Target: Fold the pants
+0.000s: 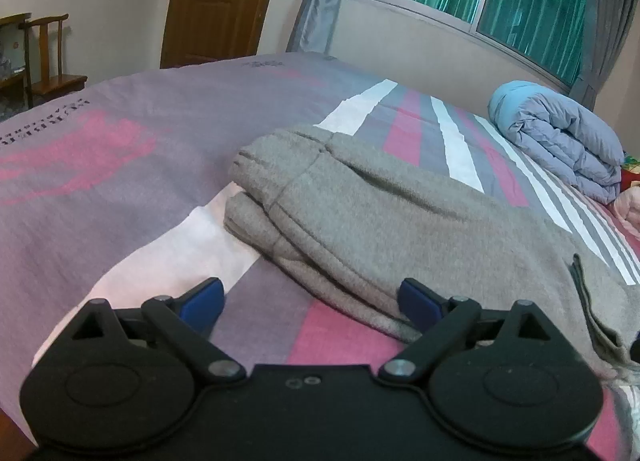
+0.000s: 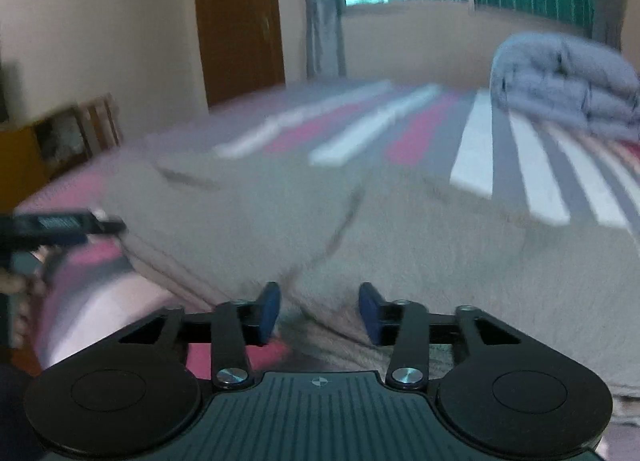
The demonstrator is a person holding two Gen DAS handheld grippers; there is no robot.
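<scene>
Pants (image 1: 380,213): folded grey, on our bed (image 1: 120,189).
Left claw (image 1: 310,301): we hold it spread wide, empty.
Right claw (image 2: 319,311): parted, pads not pinching.

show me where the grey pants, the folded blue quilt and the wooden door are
grey pants (image 1: 380,213): left wrist view, middle of the folded fabric.
folded blue quilt (image 1: 560,141): left wrist view, its top layer.
wooden door (image 1: 216,1): left wrist view, its centre panel.
</scene>
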